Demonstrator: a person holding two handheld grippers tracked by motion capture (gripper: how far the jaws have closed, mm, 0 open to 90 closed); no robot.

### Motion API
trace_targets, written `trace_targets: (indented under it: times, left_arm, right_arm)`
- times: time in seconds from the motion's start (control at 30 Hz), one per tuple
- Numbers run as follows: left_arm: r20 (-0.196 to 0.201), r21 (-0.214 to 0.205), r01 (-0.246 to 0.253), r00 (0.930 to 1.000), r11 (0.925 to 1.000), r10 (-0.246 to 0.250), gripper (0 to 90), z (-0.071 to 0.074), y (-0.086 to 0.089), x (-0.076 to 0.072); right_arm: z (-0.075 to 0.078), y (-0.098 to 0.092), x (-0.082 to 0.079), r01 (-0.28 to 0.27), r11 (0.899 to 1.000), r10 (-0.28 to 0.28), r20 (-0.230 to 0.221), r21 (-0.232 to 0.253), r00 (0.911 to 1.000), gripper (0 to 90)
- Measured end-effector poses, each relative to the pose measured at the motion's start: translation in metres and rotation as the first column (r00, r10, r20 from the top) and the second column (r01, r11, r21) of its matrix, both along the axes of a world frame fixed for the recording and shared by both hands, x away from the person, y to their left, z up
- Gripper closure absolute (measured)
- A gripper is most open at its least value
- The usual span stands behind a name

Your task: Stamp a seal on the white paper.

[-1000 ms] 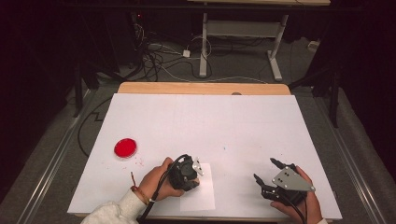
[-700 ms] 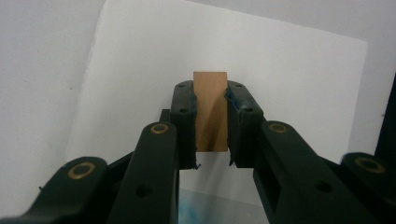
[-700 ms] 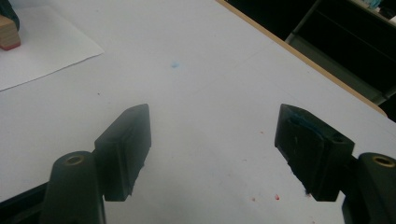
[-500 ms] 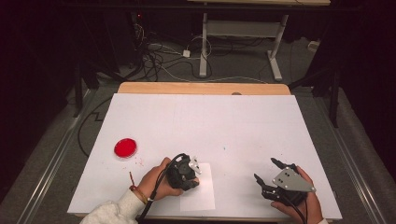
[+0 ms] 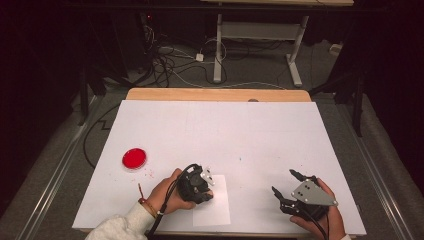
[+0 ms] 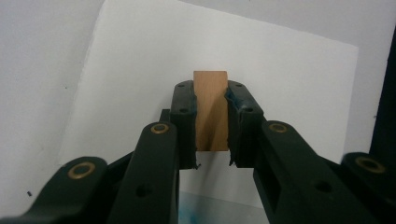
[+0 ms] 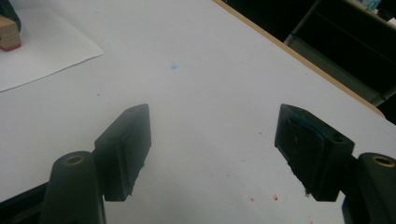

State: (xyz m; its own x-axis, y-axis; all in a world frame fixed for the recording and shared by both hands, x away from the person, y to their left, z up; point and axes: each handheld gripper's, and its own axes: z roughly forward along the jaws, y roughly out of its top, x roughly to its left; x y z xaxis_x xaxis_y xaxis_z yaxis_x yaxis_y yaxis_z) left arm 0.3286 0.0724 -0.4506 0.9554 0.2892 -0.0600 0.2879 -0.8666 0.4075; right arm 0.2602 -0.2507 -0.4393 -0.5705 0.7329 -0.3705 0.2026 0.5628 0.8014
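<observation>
Red round ink pad (image 5: pixel 134 158) sits far left on the white tabletop (image 5: pixel 250 130), matte, speckled with red. Left hand-held gripper (image 6: pixel 211 116) is clamped on a small rectangular wooden stamp block (image 6: pixel 211 109), smooth tan grain, held upright over the white paper sheet (image 5: pixel 215 207) near the front edge. Best to press straight down, evenly, without sliding. Right hand-held gripper (image 7: pixel 212 149) hovers wide open and empty, well apart, black plastic.

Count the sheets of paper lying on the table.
1. The sheet of paper lies at the near edge of the table, under the left gripper; none other visible.
</observation>
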Motion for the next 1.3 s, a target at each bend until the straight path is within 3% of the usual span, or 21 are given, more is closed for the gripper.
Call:
trace_targets:
  times: [0.33,0.4,0.53,0.87,0.97,1.13,1.3]
  left_arm:
    - [0.082,0.061,-0.013,0.9966,0.9980,0.008,73.5,0.006,-0.005,-0.007]
    - [0.068,0.017,-0.016,0.9976,0.9997,0.014,73.4,0.013,0.000,-0.006]
    - [0.091,-0.051,-0.029,0.9953,0.9983,0.034,73.4,0.028,0.009,-0.007]
    - [0.166,-0.111,-0.054,0.9835,0.9923,0.072,73.3,0.045,0.027,-0.008]
    - [0.188,-0.129,-0.060,0.9785,0.9898,0.084,73.3,0.047,0.032,-0.008]
    - [0.196,-0.143,-0.060,0.9767,0.9880,0.088,73.3,0.047,0.038,-0.009]
    - [0.224,-0.166,-0.082,0.9674,0.9827,0.119,73.3,0.046,0.042,-0.012]
  right_arm:
    - [0.000,-0.001,0.000,-0.006,1.000,0.006,0.001,0.008,1.0000,27.7]
    - [0.000,-0.001,0.000,-0.007,1.000,0.007,0.002,0.007,1.0000,27.7]
    - [0.001,-0.002,0.000,-0.006,1.000,0.006,0.004,0.008,1.0000,27.7]
    - [0.001,-0.001,0.000,-0.006,1.000,0.006,0.008,0.007,0.9999,27.6]
    - [0.001,-0.002,0.000,-0.005,1.000,0.005,0.009,0.009,0.9999,27.7]
    - [0.002,-0.002,-0.001,-0.007,1.000,0.007,0.014,0.009,0.9999,27.7]
    - [0.003,-0.002,-0.001,-0.008,1.000,0.007,0.016,0.015,0.9998,27.7]
